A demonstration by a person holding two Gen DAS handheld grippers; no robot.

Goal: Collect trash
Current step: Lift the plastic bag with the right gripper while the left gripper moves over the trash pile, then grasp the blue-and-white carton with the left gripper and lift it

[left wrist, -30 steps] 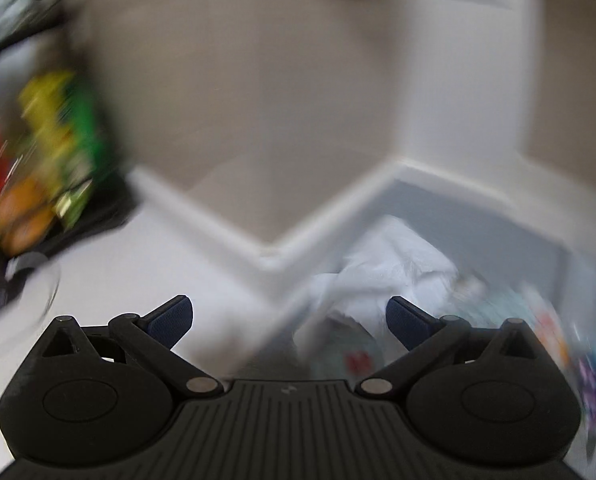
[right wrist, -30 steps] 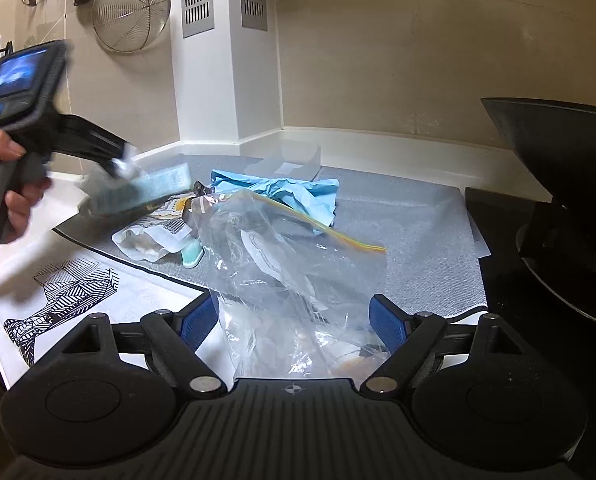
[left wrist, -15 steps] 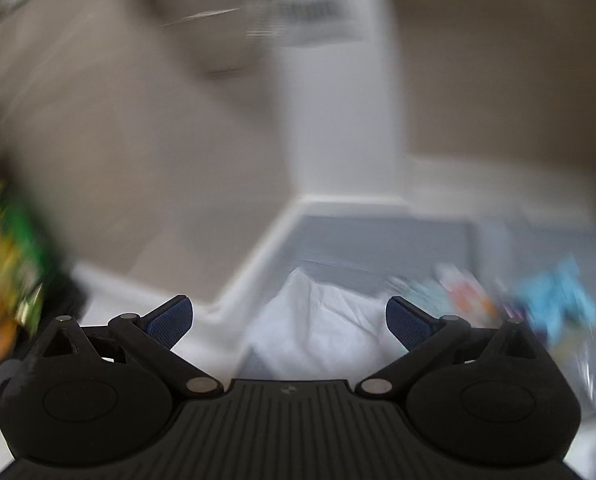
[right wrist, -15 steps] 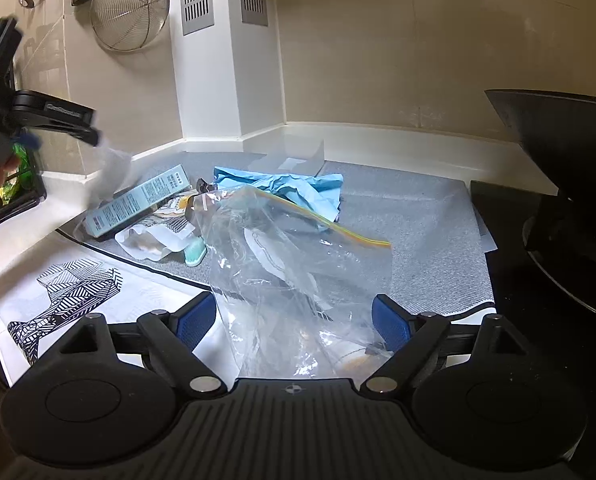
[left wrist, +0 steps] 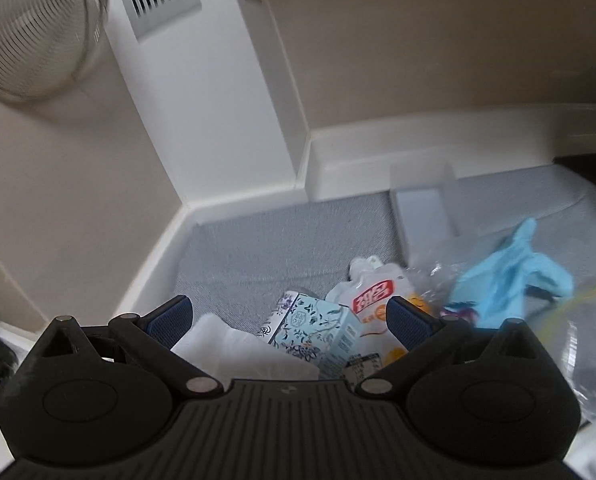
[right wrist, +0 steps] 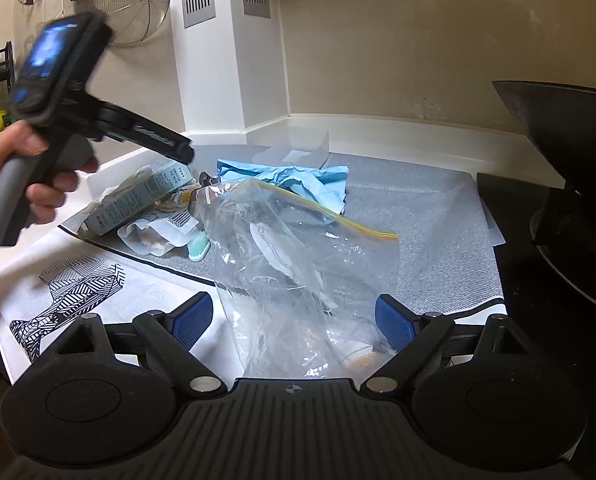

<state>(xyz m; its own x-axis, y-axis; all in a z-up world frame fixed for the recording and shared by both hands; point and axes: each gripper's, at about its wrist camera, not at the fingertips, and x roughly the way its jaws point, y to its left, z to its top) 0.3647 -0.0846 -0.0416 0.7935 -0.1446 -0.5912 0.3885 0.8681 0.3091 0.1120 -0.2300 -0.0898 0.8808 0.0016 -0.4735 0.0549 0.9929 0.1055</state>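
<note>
Trash lies on a grey mat [right wrist: 438, 216]. A pale blue patterned box [left wrist: 318, 326] [right wrist: 137, 200] lies beside a white pouch with red lettering [left wrist: 374, 294], a white crumpled tissue [left wrist: 237, 350] and a blue glove [left wrist: 506, 280] [right wrist: 293, 180]. A clear zip bag [right wrist: 298, 264] lies open towards my right gripper [right wrist: 293, 320], which is open and empty just before it. My left gripper [left wrist: 289, 312] is open above the box and tissue; its tip [right wrist: 177, 148] hangs over the box.
A clear plastic tray [right wrist: 298, 148] sits at the back by the white wall pillar [right wrist: 225, 60]. A black pan [right wrist: 570, 168] stands on the dark hob at right. A patterned paper sheet [right wrist: 69, 292] lies at front left. A mesh strainer [right wrist: 133, 4] hangs on the wall.
My left gripper swung away to the left, then came back over the trash pile by the box. My right gripper and the bag stayed put.
</note>
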